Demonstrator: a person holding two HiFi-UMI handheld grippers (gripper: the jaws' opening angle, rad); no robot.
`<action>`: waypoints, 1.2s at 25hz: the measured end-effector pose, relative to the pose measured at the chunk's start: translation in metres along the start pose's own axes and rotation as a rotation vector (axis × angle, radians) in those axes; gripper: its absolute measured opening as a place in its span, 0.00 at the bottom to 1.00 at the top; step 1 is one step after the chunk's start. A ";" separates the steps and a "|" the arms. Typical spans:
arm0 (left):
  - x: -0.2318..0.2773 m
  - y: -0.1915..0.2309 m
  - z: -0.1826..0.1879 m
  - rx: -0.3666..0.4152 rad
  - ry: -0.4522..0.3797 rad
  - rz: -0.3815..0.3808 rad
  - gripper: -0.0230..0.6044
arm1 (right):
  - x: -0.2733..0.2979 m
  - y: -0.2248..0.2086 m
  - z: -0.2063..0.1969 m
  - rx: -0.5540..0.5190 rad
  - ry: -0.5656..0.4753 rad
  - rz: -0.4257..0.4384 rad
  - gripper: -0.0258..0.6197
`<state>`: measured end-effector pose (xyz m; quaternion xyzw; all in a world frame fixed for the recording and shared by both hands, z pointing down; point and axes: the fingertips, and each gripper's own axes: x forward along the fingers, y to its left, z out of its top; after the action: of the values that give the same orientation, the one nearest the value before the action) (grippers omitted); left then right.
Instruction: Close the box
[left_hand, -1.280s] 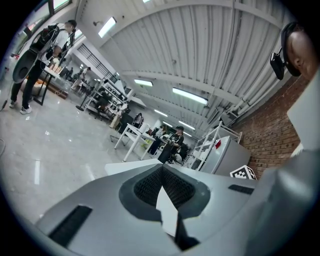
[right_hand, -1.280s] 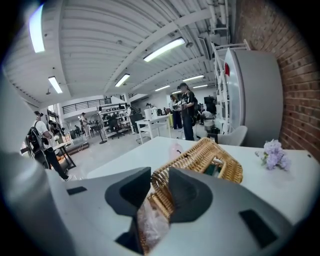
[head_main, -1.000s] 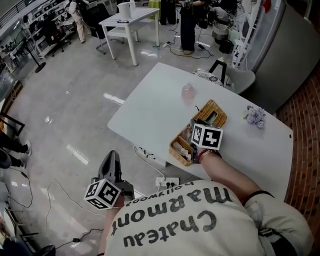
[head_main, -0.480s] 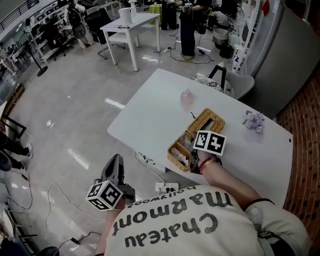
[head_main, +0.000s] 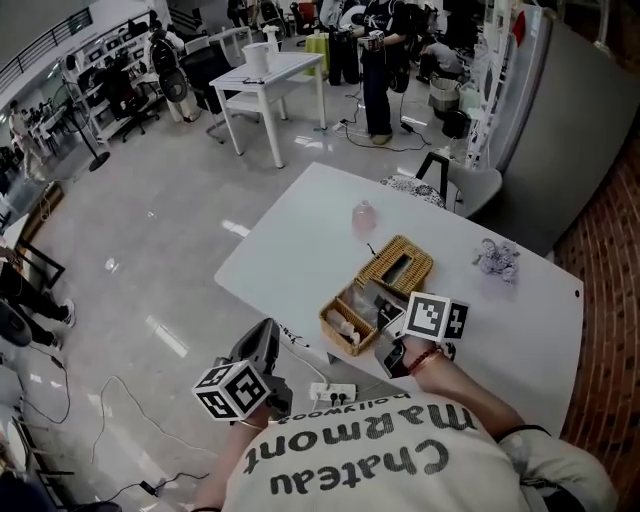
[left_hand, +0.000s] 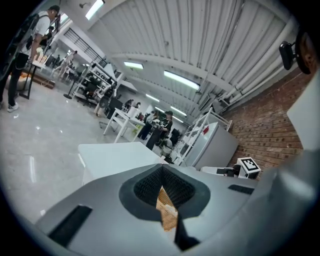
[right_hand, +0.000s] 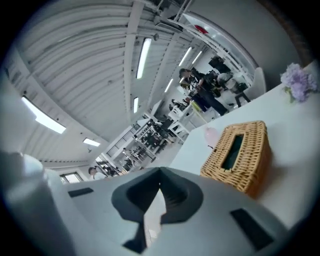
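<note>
Head view, box: the tan rectangular wicker box is sitting open near the 6 o'clock edge of the white bench. Its slotted wicker lid is lying flipped back at 1 o'clock of the base, touching it.
Head view, right gripper: it is hovering just at 3 o'clock of the open base.
Head view, left gripper: it is hanging off the bench at 7 o'clock of the box, over the grey floor.
Head view, others: a small pink bottle is standing at 12 o'clock of the box, and a purple flower bunch is lying at 3 o'clock of the lid.
Left gripper view: the left gripper is keeping its jaws pressed together and pinching nothing. Only a sliver of wicker is showing beyond them.
Right gripper view: the right gripper is holding its jaws pressed together, empty. The wicker lid is lying at 2 o'clock.
</note>
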<state>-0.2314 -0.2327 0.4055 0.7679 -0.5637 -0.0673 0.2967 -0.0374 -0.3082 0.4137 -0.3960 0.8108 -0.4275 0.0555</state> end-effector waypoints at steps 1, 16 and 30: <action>-0.001 -0.012 0.000 -0.002 -0.019 -0.014 0.04 | -0.009 0.005 0.005 -0.011 -0.018 0.027 0.04; -0.052 -0.115 -0.036 0.032 -0.167 0.031 0.04 | -0.132 0.015 0.028 -0.332 -0.155 0.072 0.04; -0.104 -0.179 -0.100 0.022 -0.176 0.057 0.04 | -0.223 -0.013 -0.002 -0.319 -0.114 0.057 0.04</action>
<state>-0.0766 -0.0668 0.3671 0.7459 -0.6099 -0.1200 0.2392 0.1213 -0.1571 0.3692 -0.4004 0.8747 -0.2687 0.0498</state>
